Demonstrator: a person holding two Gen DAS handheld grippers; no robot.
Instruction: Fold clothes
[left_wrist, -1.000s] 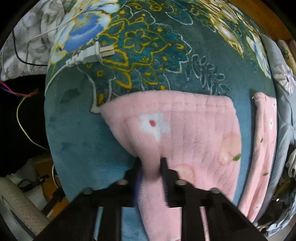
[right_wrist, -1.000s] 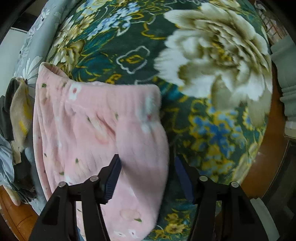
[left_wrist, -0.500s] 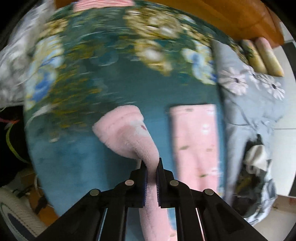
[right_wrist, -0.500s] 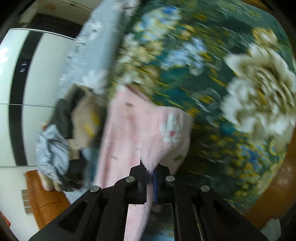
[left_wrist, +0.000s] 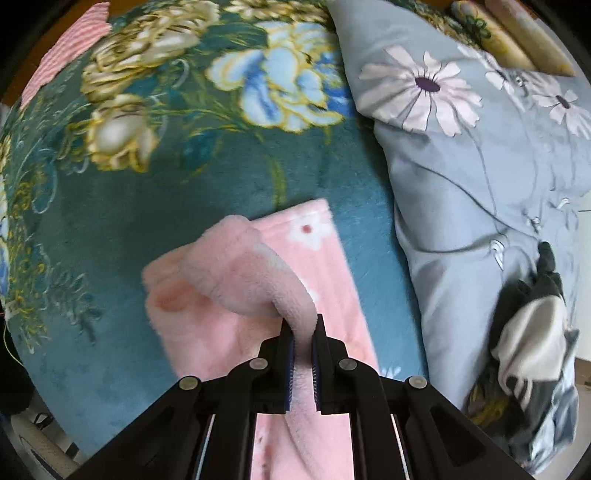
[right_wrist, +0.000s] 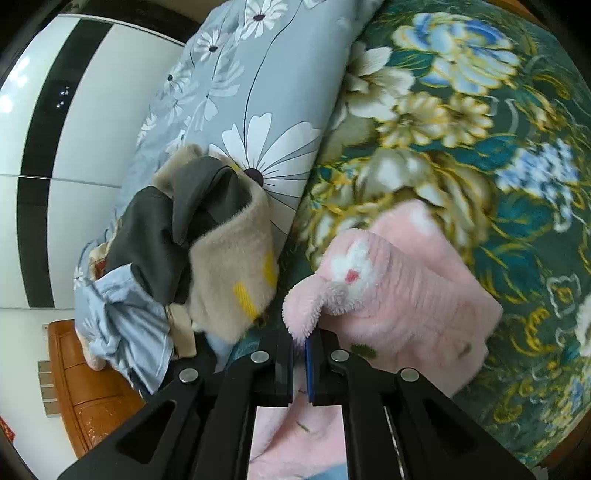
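Both grippers are lifting a pink fleece garment off the bed.

The left gripper (left_wrist: 302, 332) is pinching a fold of the pink fleece garment (left_wrist: 236, 273), its jaws pressed tight on the fabric; the right gripper (right_wrist: 300, 341) is nipping another edge the same way. The rest is lying on the green floral blanket (left_wrist: 110, 221), beside a grey daisy-print quilt (left_wrist: 461, 155) and a heap of clothes (right_wrist: 207, 251).

1 pink fleece garment (left_wrist: 325, 258), 2 grippers: left (left_wrist: 303, 326), right (right_wrist: 299, 338); 1 green blanket (left_wrist: 147, 206), 1 grey quilt (left_wrist: 461, 177), 1 clothes pile (right_wrist: 192, 258).
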